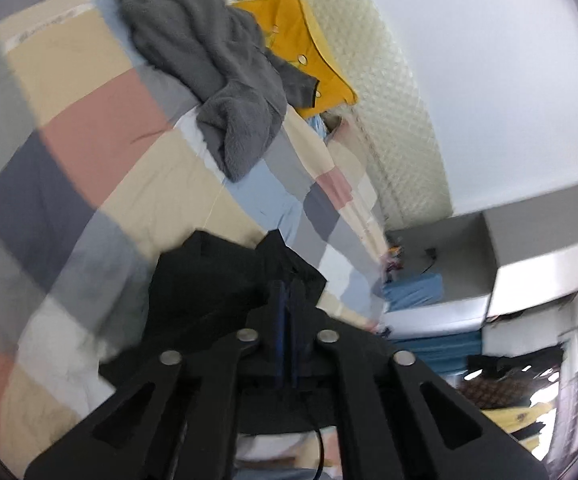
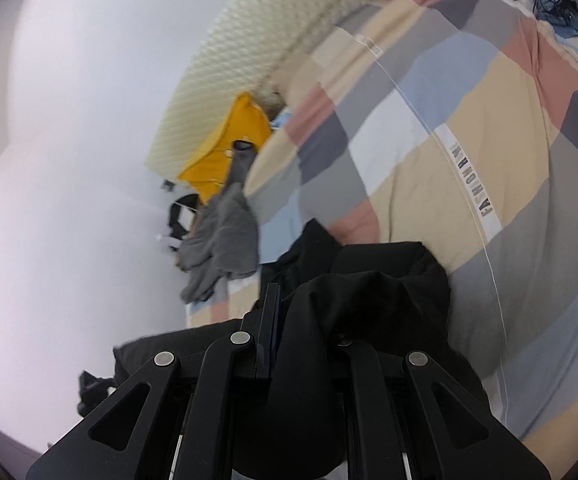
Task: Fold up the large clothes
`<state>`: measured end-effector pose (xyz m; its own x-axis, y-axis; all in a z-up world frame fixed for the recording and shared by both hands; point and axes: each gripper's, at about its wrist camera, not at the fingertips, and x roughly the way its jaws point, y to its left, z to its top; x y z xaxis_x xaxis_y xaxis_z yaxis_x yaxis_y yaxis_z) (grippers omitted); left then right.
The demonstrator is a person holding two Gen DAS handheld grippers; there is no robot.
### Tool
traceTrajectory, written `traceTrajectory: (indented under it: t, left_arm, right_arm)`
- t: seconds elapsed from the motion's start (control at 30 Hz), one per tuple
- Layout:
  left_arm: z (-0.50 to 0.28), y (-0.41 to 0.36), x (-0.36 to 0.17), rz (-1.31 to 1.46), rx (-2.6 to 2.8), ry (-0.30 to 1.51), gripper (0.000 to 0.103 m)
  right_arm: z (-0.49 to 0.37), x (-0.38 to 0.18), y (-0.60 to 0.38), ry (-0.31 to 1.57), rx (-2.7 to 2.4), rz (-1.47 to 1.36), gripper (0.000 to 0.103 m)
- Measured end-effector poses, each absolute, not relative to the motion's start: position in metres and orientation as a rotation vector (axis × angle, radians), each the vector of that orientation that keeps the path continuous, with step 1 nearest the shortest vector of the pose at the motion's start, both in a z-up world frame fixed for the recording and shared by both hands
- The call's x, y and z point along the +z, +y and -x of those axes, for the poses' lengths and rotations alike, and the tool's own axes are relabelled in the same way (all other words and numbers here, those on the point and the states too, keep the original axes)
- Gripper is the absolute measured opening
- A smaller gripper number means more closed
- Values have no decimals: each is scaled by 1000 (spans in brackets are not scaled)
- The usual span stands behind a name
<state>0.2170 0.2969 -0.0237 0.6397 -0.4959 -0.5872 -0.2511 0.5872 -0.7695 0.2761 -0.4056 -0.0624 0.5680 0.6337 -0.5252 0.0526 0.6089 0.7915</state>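
A black garment [image 1: 209, 280] lies on the checked bed cover [image 1: 89, 120]. My left gripper [image 1: 287, 296] is shut on an edge of it, fingers pressed together with the cloth bunched around the tips. In the right wrist view the black garment [image 2: 369, 300] drapes over my right gripper [image 2: 277, 304], which is shut on a fold of it; the cloth hides the right finger. The checked cover [image 2: 449, 120] fills the right of that view.
A grey fleece garment [image 1: 209, 60] and a yellow garment [image 1: 313, 52] lie further along the bed by a cream quilted headboard [image 1: 389, 80]; both also show in the right wrist view [image 2: 225, 236], [image 2: 229, 140]. A grey shelf unit [image 1: 509, 248] stands beside the bed.
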Motion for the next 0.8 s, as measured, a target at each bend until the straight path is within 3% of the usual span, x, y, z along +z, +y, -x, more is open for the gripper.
traceTrajectory:
  t: [0.4,0.5,0.6,0.63,0.67,0.73,0.77,0.8]
  left_arm:
    - [-274,281,-104,878,-79,1066,0]
    - [-278,267,-111,798,-63,1092,0]
    - [-286,252,-106,748,-86,1090,1]
    - [-287,248,-103,732,-94,1086,2]
    - [-286,242,-97,707,-100,1082,6]
    - [-288,229,-88,675,-103,1067,30]
    - [-285,220,-79,646,-112,1043,48]
    - [-284,210,-69,607,-120,1018,56]
  right_arm:
    - [-366,-174,-392,1116,209,-985,10]
    - [-372,-193,-393,1112,241,-1064,16]
    - [-373,-193,-392,1115,273,-1083,36]
    - [-372,-189,-392,1112,299,-1078,55]
    - [-372,-184,-392,1107,322,-1071,69]
    - [-368,-164,-394,1088,344,-1011,72]
    - [-367,-152,-393,1078,356,-966,72]
    - [-364,-138,-391,1067,360,-914,72]
